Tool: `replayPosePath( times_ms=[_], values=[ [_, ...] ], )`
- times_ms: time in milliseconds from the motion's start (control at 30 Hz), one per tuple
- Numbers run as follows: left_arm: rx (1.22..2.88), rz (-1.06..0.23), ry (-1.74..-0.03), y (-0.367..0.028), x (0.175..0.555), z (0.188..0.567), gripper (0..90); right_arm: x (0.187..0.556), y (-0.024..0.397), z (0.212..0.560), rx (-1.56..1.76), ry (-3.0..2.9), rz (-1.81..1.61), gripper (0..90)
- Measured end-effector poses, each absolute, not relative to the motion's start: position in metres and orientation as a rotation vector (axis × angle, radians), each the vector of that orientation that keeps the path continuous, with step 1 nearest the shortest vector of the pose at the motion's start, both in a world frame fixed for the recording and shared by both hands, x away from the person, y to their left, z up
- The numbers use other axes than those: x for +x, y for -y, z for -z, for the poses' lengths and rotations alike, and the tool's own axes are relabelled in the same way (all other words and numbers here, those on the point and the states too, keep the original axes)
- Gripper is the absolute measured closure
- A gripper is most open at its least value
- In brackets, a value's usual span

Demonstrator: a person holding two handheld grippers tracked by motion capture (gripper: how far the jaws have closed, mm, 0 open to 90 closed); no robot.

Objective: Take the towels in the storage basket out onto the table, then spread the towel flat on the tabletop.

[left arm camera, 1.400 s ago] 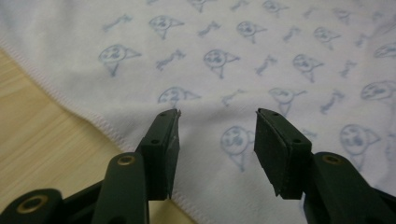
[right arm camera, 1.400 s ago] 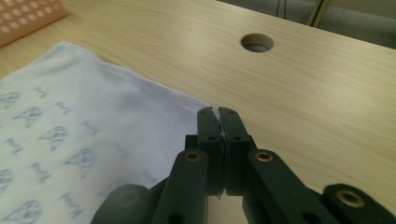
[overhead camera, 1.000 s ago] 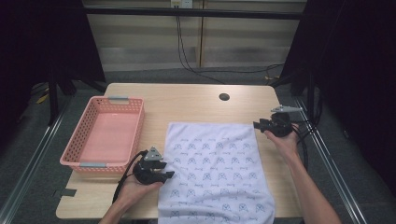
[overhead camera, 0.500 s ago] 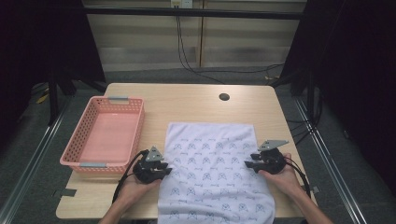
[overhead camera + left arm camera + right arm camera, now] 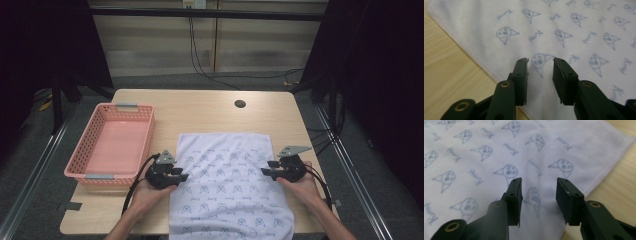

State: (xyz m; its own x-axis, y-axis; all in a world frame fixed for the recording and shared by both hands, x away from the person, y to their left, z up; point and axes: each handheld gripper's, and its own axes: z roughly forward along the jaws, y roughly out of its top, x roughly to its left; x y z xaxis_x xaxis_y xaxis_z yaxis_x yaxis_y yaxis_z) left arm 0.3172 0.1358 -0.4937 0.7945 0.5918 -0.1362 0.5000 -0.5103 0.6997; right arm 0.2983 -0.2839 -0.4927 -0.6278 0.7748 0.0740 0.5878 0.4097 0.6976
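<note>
A white towel [image 5: 227, 192] printed with small blue cat faces lies flat on the wooden table [image 5: 210, 110], its near end hanging over the front edge. My left gripper [image 5: 183, 176] sits at the towel's left edge, pointing inward. Its jaws have just been opening and stand apart over the cloth [image 5: 574, 37] with only flat fabric under the gap, left gripper [image 5: 540, 62]. My right gripper [image 5: 265, 168] sits at the towel's right edge, facing the left one. Its jaws have also just been opening and hover open above the towel [image 5: 486, 150], right gripper [image 5: 539, 181].
A pink plastic basket [image 5: 80, 155] stands empty at the left of the table, close to my left hand. A dark round hole [image 5: 240, 104] marks the tabletop at the back. Bare wood [image 5: 621, 177] runs beside the towel's hems.
My right gripper came from the towel's far right corner toward the person, down to the middle of the right edge. The left gripper stayed at the left edge.
</note>
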Motion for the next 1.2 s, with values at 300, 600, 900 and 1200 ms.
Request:
replayPosePath(
  times_ms=[300,600,900,1200],
  values=[
    [2.24,-0.115,-0.768,-0.144,0.3,0.498,86.7,0.284,0.283,0.497,1.184,-2.448,-0.974,83.4],
    [2.247,-0.037,-0.744,-0.147,0.272,0.497,86.6,0.252,0.288,0.494,1.159,-2.522,-0.985,83.4],
    [2.277,0.044,-0.693,-0.153,0.234,0.492,80.7,0.219,0.286,0.489,1.132,-2.606,-0.968,81.4],
    [2.174,-0.054,-0.767,-0.134,0.281,0.476,62.6,0.271,0.303,0.474,1.204,-2.393,-1.008,54.1]
  ],
)
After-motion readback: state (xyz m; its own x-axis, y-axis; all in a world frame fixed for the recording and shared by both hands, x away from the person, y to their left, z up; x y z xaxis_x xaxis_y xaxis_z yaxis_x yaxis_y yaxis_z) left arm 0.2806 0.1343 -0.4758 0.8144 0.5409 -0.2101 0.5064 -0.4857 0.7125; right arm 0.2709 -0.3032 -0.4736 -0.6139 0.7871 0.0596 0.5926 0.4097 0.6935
